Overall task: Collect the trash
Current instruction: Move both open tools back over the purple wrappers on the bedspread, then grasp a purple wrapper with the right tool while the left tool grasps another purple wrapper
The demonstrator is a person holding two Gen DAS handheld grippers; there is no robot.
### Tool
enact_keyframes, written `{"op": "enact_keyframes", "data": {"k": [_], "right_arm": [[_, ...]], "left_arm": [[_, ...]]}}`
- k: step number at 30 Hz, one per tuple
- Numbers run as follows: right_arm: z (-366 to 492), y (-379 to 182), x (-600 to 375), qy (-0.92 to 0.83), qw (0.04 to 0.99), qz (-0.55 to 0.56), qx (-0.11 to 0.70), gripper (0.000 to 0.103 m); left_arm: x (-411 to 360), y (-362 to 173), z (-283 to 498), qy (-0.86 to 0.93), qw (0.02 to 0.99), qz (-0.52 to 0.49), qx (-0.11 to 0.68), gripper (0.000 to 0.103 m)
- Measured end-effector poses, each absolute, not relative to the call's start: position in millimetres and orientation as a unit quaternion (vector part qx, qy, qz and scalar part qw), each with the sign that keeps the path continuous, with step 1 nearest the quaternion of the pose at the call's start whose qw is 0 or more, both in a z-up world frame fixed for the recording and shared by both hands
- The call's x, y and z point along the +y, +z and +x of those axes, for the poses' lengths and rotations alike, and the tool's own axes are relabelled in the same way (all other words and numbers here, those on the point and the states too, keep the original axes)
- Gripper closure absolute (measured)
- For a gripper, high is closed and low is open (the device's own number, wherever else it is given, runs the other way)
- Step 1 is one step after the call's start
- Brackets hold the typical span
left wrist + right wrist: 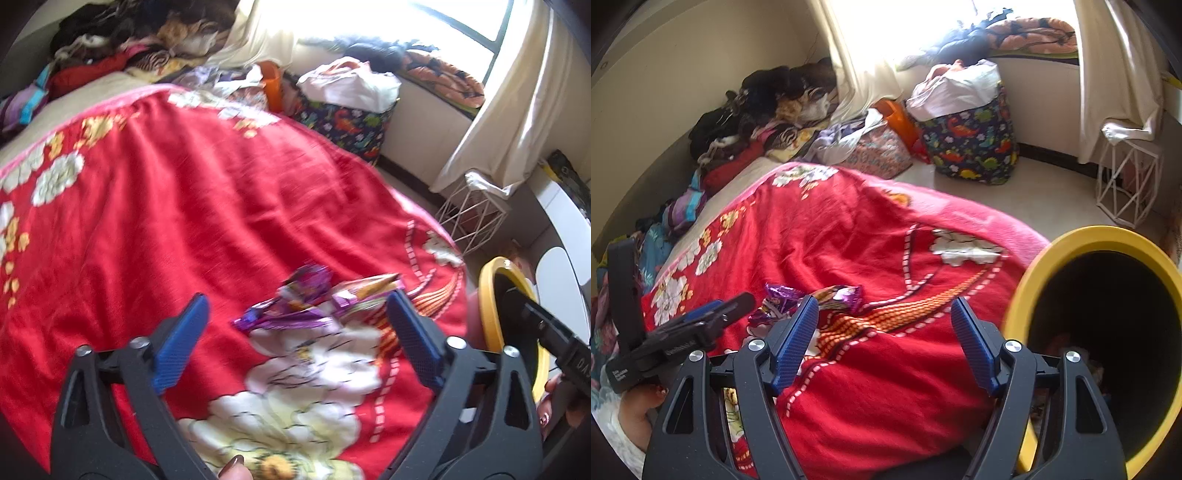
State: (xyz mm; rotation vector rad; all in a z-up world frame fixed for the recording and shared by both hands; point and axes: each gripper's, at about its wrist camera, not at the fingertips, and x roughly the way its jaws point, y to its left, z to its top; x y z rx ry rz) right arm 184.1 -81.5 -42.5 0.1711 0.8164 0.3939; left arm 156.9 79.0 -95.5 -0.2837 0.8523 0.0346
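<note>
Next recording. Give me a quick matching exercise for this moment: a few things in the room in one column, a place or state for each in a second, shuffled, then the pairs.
Things
1. purple wrappers
2. yellow-rimmed bin
3. dinosaur-print bag
4. left gripper

Places or states
A. stands on the floor under the window, stuffed with white cloth
B. open, its blue fingers either side of the trash, not pressing on it
C. lie crumpled on the red floral blanket
D. just right of the right gripper, dark inside

Pairs: 1-C, 2-D, 3-A, 4-B
</note>
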Motion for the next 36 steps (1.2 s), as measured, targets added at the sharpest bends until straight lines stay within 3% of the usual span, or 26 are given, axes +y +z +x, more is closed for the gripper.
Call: {"op": "enact_keyframes", "data": {"k": [5, 14, 17, 19, 21, 25, 31, 32, 36], "right_arm": [[200.5, -55.7, -56.9, 0.212, 0.882, 0.075, 0.413, 0.031], [236.6, -86.7, -19.8, 0.235, 0.854, 0.081, 0.457, 0.034], [246.1, -98.5, -12.8, 0.236, 0.843, 0.091, 0.474, 0.039], [250.2, -105.4, -9.1, 0.239, 0.836, 0.098, 0.485, 0.056], [250.0, -108.0, -6.3, 0.243, 0.833, 0.1, 0.488, 0.059], [239.8, -101.3, -8.4, 0.256, 0.84, 0.101, 0.468, 0.074], [220.2, -83.2, -27.8, 0.253, 0.854, 0.104, 0.443, 0.078], [216.8, -80.3, -32.4, 0.251, 0.856, 0.104, 0.439, 0.078], [207.2, -71.3, -51.6, 0.24, 0.863, 0.114, 0.429, 0.078]], "left_arm": [[92.3, -112.1, 158.7, 0.015, 0.891, -0.144, 0.43, 0.041], [86.0, -127.5, 165.7, -0.011, 0.885, -0.137, 0.445, 0.055], [88.0, -129.5, 166.8, -0.015, 0.884, -0.142, 0.445, 0.055], [87.9, -131.3, 168.0, -0.017, 0.884, -0.141, 0.446, 0.056], [86.4, -132.8, 169.6, -0.019, 0.883, -0.138, 0.449, 0.058], [85.0, -134.8, 170.4, -0.019, 0.882, -0.138, 0.451, 0.067], [81.8, -133.0, 171.0, -0.016, 0.88, -0.144, 0.451, 0.074], [80.1, -132.3, 171.3, -0.019, 0.88, -0.145, 0.451, 0.083], [72.6, -127.8, 171.6, -0.022, 0.881, -0.145, 0.45, 0.083]]}}
